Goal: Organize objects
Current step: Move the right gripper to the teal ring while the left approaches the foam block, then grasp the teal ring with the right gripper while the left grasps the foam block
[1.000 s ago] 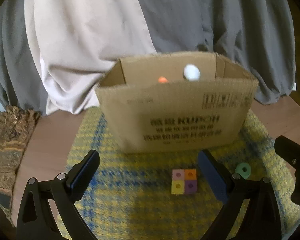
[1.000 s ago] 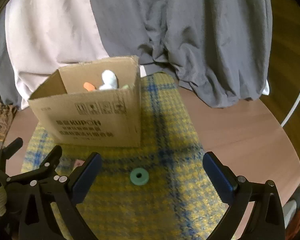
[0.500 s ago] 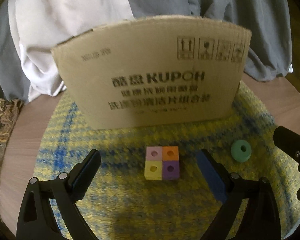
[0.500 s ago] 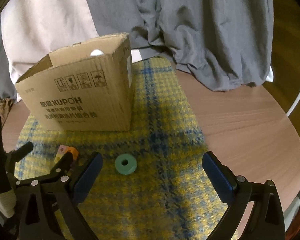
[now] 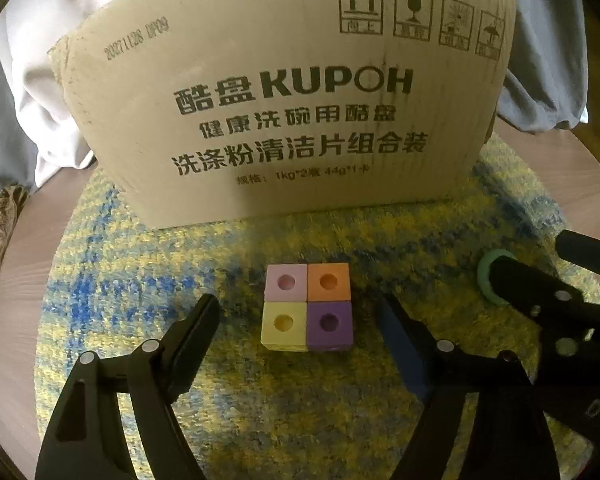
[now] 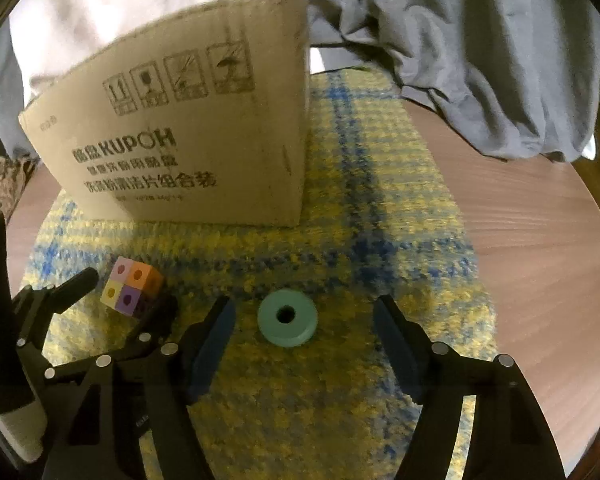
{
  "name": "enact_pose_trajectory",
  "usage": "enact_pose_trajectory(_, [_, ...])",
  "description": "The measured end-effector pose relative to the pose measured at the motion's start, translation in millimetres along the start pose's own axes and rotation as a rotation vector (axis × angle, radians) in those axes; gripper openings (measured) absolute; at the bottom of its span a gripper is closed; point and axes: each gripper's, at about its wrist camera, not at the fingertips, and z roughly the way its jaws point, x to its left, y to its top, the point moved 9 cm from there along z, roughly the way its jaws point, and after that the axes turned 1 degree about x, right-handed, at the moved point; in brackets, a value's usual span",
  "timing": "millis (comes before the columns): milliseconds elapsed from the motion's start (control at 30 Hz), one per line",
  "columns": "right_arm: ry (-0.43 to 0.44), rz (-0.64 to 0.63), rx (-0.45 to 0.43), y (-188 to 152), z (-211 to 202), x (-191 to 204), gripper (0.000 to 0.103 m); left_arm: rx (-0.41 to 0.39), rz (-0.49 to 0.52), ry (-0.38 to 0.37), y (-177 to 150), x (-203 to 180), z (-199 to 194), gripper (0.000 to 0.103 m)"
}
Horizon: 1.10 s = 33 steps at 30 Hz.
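Left wrist view shows the left gripper (image 5: pixel 300 320) closing around the four-coloured block (image 5: pixel 308 312), pads not yet touching. Just in front of the cardboard box (image 6: pixel 188 148), the right gripper (image 6: pixel 304 320) closes around the green ring (image 6: pixel 287 322), likewise untouched. Both pieces remain to be boxed.

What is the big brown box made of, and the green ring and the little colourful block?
The box looks like matte corrugated cardboard: brown, faint ribbing, printed black lettering. The green ring seems to be smooth plastic or painted wood; its even, dull surface leaves that open. The four-colour block looks like matte plastic or foam cubes, each with a round hole.
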Motion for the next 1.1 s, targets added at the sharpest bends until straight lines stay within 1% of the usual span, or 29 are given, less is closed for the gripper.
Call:
enact_pose_trajectory(67, [0.001,-0.016,0.015,0,5,5,0.063,-0.002,-0.001,0.0,0,0,-1,0.08])
enact_pose_trajectory(167, [0.01,-0.019,0.03,-1,12,8,0.058,-0.006,0.008,0.005,-1,-1,-1,0.08])
enact_pose_trajectory(200, [0.008,-0.018,0.033,-1,13,7,0.054,-0.009,0.012,0.005,-2,-2,-2,0.079])
enact_pose_trajectory(233, [0.008,-0.015,0.038,-2,14,7,0.047,-0.011,0.014,0.003,-2,-3,-2,0.078])
enact_pose_trajectory(267, [0.013,-0.013,0.042,-2,15,7,0.044,-0.013,0.016,0.0,-3,-3,-3,0.076])
enact_pose_trajectory(300, [0.017,-0.011,0.045,-2,16,6,0.038,-0.015,0.021,-0.005,-3,-5,-4,0.072])
enact_pose_trajectory(333, [0.021,-0.009,0.046,-3,17,5,0.036,-0.016,0.024,-0.011,-4,-7,-5,0.07])
enact_pose_trajectory(400, [0.026,-0.005,0.046,-3,17,4,0.036,-0.018,0.028,-0.022,-5,-10,-6,0.062])
enact_pose_trajectory(433, [0.028,-0.005,0.045,-3,18,3,0.036,-0.018,0.03,-0.028,-5,-11,-7,0.06])
enact_pose_trajectory(500, [0.022,-0.003,0.043,-3,16,2,0.036,-0.016,0.033,-0.039,-6,-14,-8,0.053])
enact_pose_trajectory(533, [0.02,-0.002,0.041,-3,16,2,0.036,-0.016,0.033,-0.041,-6,-15,-9,0.051])
enact_pose_trajectory(567, [0.019,0.0,0.04,-4,15,1,0.036,-0.016,0.034,-0.041,-7,-16,-10,0.047])
enact_pose_trajectory(600, [0.02,0.002,0.041,-4,15,1,0.036,-0.015,0.032,-0.041,-7,-16,-10,0.04])
enact_pose_trajectory(967, [0.022,0.02,0.014,-2,-2,-2,0.036,-0.014,0.014,-0.041,-12,-15,-19,0.039])
enact_pose_trajectory(1033, [0.026,0.025,0.006,-1,-7,-2,0.036,-0.018,0.008,-0.041,-11,-19,-22,0.039])
enact_pose_trajectory(1100, [0.028,0.027,-0.004,0,-13,-2,0.036,-0.021,0.004,-0.037,-8,-14,-22,0.039])
